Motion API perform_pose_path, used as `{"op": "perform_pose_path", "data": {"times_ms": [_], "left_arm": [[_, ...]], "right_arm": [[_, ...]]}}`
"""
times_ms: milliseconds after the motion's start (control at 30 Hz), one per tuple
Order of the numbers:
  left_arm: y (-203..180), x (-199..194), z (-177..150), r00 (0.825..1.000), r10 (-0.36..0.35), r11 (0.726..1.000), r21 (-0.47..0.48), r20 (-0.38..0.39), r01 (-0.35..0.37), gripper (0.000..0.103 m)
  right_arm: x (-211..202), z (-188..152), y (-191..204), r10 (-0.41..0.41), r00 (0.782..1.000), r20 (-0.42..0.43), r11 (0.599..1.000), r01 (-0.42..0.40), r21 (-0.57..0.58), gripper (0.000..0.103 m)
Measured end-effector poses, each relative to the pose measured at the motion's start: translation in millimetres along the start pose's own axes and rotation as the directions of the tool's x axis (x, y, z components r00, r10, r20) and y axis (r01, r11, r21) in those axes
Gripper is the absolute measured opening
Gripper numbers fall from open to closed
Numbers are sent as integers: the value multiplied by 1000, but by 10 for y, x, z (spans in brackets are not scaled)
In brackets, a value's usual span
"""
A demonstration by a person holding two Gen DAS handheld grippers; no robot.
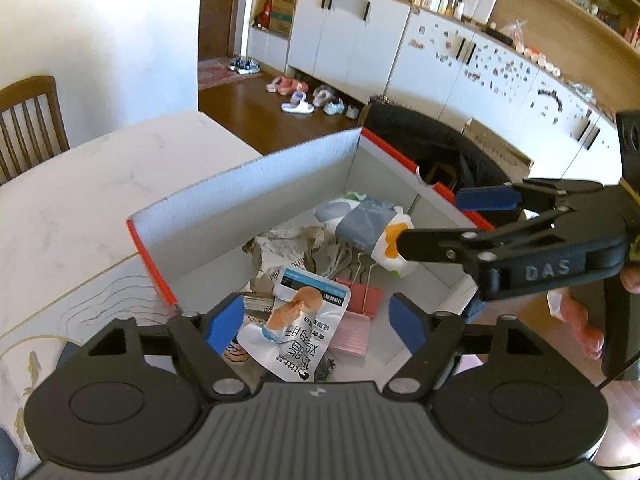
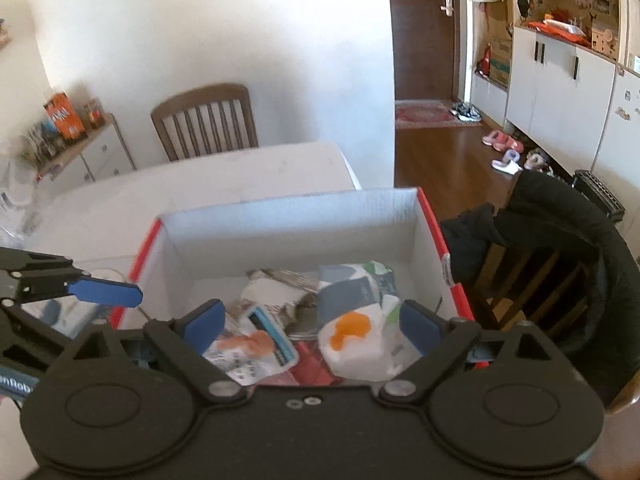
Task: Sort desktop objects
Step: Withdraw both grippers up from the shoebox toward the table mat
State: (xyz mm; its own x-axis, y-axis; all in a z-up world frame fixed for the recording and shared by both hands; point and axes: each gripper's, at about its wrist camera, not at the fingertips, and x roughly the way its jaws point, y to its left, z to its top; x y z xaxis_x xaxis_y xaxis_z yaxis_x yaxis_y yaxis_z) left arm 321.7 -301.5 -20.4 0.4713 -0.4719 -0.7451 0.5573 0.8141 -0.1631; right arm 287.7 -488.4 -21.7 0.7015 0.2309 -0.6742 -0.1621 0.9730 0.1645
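Left wrist view: left tongs (image 1: 318, 326) released over snack pouch (image 1: 298, 322), lower centre in red-edged box (image 1: 248, 196) on desk (image 1: 80, 200). Right tongs (image 1: 426, 220) empty, spread, tissue pack (image 1: 366, 220) dropped centre: sorting looks collected there.

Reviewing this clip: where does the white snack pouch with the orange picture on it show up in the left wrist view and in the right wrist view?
Left wrist view: snack pouch lies low in the middle, inside the box, between that gripper's blue pads, partly over the pink binder clip.
Right wrist view: snack pouch sits lower centre-left, just inside the left pad.
Shared landmark: the red-edged cardboard box that holds it.
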Motion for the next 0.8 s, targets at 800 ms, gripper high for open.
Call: {"op": "perform_pose_path", "data": {"times_ms": [800], "left_arm": [[601, -1016, -601, 988, 61, 998, -29, 140, -57, 103]], "right_arm": [[-421, -279, 799, 10, 993, 116, 998, -17, 63, 103]]}}
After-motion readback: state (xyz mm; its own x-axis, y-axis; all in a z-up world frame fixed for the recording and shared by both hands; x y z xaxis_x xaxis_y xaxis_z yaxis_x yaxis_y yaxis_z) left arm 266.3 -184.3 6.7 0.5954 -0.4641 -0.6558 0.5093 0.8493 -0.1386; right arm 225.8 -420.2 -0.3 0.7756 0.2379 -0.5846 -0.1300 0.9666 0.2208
